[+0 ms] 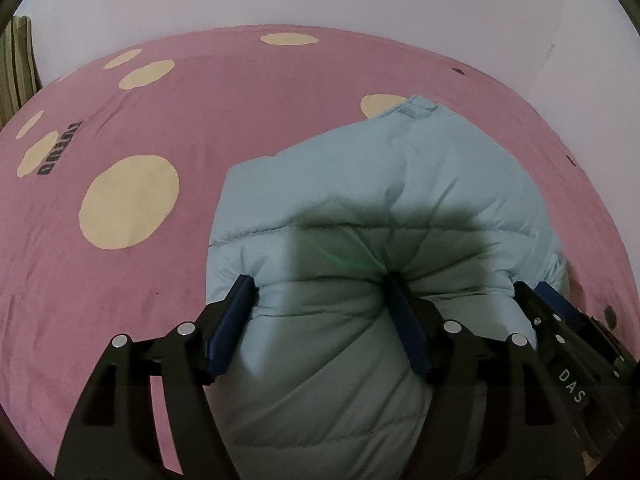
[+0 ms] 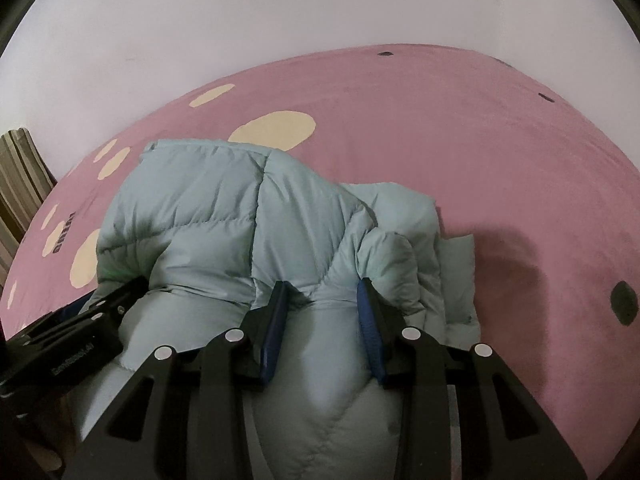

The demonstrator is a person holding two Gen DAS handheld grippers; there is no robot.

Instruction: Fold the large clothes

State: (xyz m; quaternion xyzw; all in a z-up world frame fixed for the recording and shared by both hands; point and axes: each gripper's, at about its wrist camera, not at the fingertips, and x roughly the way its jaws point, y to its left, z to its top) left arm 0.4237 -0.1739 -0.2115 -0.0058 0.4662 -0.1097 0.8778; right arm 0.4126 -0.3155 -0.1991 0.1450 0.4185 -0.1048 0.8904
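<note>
jacket [image 1: 384, 208] lay bunched mid-bed [image 1: 120, 280], folded edge nearest me | I had left claw [image 1: 320, 292] wide astride its bulge, pads touching, no firm pinch | right claw [image 2: 322, 292] narrower, squeezing a puffy ridge | both placed to steady the fold

We see a pale blue puffer jacket [image 2: 224, 216] bunched on a pink bedspread [image 2: 480, 152] with cream spots. Our right hand-held gripper [image 2: 322, 296] has a padded fold of the jacket between its blue pads [image 2: 366, 312], which press into it. Our left hand-held gripper [image 2: 116, 300] reaches in from the left edge, against the jacket.
</note>
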